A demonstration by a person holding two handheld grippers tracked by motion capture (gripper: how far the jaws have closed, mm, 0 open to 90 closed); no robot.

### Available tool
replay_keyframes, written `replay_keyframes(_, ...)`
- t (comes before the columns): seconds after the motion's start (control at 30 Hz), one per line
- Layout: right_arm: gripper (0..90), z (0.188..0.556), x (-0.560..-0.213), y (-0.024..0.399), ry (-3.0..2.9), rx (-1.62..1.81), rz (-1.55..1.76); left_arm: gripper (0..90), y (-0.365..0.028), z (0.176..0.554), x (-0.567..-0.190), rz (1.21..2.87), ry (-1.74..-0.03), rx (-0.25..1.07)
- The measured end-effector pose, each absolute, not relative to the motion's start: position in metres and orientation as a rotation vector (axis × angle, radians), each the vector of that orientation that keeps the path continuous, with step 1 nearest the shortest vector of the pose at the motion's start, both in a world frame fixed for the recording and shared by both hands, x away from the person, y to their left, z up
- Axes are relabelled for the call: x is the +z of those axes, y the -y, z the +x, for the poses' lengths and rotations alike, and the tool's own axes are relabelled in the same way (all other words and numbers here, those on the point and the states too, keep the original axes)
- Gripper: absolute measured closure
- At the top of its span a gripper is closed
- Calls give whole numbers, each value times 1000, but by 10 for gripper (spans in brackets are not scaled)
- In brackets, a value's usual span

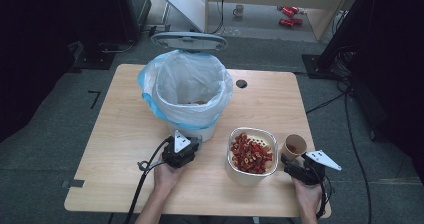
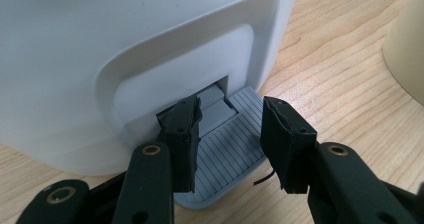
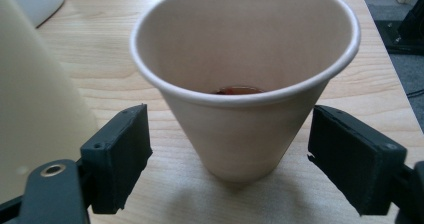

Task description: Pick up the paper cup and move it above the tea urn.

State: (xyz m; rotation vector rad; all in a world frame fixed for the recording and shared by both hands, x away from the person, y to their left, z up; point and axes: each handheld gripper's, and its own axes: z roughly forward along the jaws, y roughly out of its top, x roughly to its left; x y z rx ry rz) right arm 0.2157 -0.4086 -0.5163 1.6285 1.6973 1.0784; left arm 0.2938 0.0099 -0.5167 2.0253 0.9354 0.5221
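Observation:
A white pedal bin (image 1: pixel 187 91) lined with a clear bag stands mid-table, its lid (image 1: pixel 189 40) raised behind it. My left gripper (image 1: pixel 191 144) is at the bin's foot. In the left gripper view its jaws (image 2: pixel 232 111) rest on top of the grey ribbed pedal (image 2: pixel 225 154), a narrow gap between them and nothing held. A paper cup (image 1: pixel 294 146) with a red piece at its bottom stands at the right. My right gripper (image 3: pixel 227 134) straddles the cup (image 3: pixel 245 59), open, with both pads clear of its wall.
A cream tub (image 1: pixel 251 156) heaped with red dried slices sits between the two hands, close to the cup's left. The table's right edge (image 1: pixel 312 149) is near the cup. A cable hole (image 1: pixel 241 83) lies beyond the bin.

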Motion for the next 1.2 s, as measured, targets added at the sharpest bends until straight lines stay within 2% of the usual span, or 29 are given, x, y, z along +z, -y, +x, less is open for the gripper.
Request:
replay_keyframes(0.17, 227, 218, -517, 409, -1680, 1087, 1619, 598, -10, 294, -517, 2026, -935, 521)
replay_keyframes(0.63, 283, 221, -518, 409, -1666, 1085, 1596, 597, -10, 294, -517, 2026, -935, 519)
replay_keyframes(1.2, 278, 223, -517, 408, -1670, 1083, 1566, 598, -10, 294, -517, 2026, -935, 519)
